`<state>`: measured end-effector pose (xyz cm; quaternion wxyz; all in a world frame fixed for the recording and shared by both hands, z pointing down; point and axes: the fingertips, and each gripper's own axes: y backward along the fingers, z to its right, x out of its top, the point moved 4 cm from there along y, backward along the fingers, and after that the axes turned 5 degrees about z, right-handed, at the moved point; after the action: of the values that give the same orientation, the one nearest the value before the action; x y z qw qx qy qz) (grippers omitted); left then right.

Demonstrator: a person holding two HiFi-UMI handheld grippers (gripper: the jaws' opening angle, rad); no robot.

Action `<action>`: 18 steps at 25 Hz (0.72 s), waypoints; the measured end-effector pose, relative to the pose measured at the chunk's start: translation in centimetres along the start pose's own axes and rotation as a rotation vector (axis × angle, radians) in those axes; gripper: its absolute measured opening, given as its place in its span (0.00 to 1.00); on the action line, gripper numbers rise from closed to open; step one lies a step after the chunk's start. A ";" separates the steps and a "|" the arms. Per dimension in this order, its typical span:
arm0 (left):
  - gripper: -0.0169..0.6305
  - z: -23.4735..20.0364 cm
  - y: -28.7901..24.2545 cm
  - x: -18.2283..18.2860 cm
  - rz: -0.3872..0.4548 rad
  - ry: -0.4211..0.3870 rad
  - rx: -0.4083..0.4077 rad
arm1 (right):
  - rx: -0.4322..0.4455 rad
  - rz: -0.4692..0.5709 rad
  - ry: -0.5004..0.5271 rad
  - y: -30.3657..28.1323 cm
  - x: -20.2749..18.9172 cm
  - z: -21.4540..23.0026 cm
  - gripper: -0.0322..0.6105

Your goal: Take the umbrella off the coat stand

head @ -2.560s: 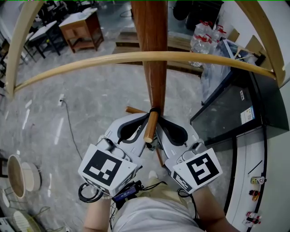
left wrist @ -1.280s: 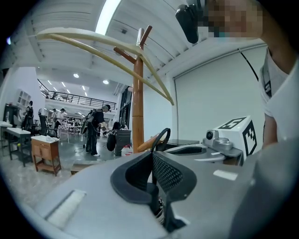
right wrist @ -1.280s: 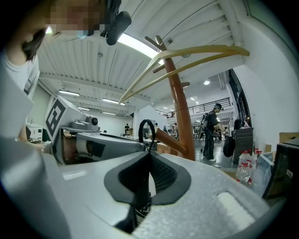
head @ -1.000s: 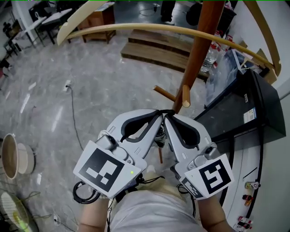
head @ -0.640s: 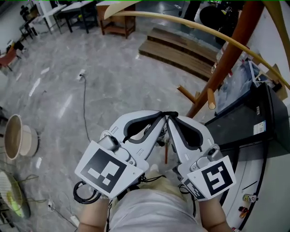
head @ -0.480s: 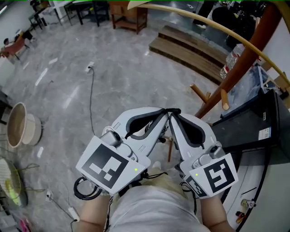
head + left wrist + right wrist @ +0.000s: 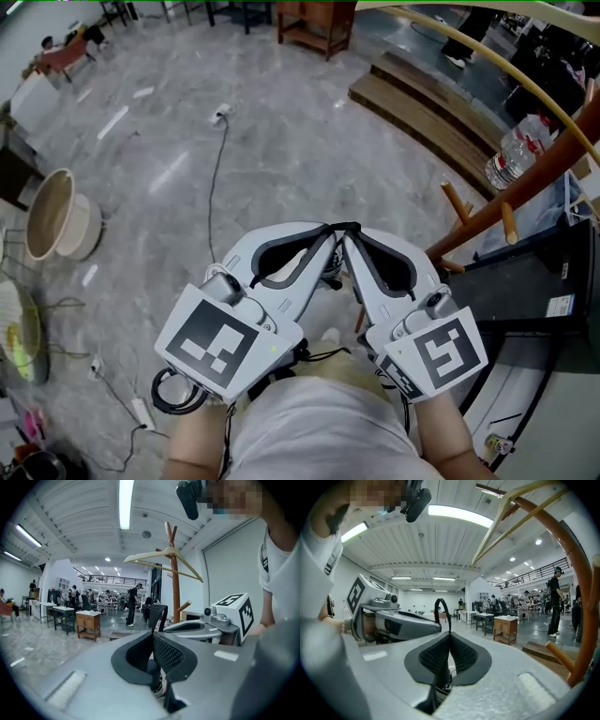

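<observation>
Head view: coat stand (image 7: 534, 185) right, basin (image 7: 49, 216) left, cable (image 7: 217, 178) ahead.

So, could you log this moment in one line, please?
left tongs, right tongs: shut on umbrella strap | strap: clear of coat stand

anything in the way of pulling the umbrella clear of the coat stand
Nothing visible does. The left hand-held gripper and right hand-held gripper both pinch the umbrella's strap loop in open air, apart from the coat stand and its pegs to the right.
</observation>
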<state>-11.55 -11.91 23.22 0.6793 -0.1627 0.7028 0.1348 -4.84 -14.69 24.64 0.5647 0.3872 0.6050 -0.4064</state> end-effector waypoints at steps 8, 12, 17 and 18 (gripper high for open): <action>0.06 -1.0 2.3 -1.3 -0.019 0.024 0.081 | 0.090 -0.027 -0.020 -1.7 -1.1 -1.9 0.06; 0.06 -1.3 3.3 -1.7 -0.026 0.038 0.120 | 0.131 -0.039 -0.031 -2.3 -1.5 -2.6 0.06; 0.06 -1.5 4.0 -2.4 -0.034 0.051 0.157 | 0.171 -0.052 -0.029 -2.8 -2.0 -3.1 0.06; 0.06 -1.5 4.1 -2.5 -0.037 0.051 0.163 | 0.179 -0.054 -0.029 -2.8 -2.1 -3.1 0.06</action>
<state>-14.49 -8.69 25.67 0.6745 -0.1230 0.7255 0.0604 -8.51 -12.84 27.04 0.5253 0.4138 0.5682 -0.4795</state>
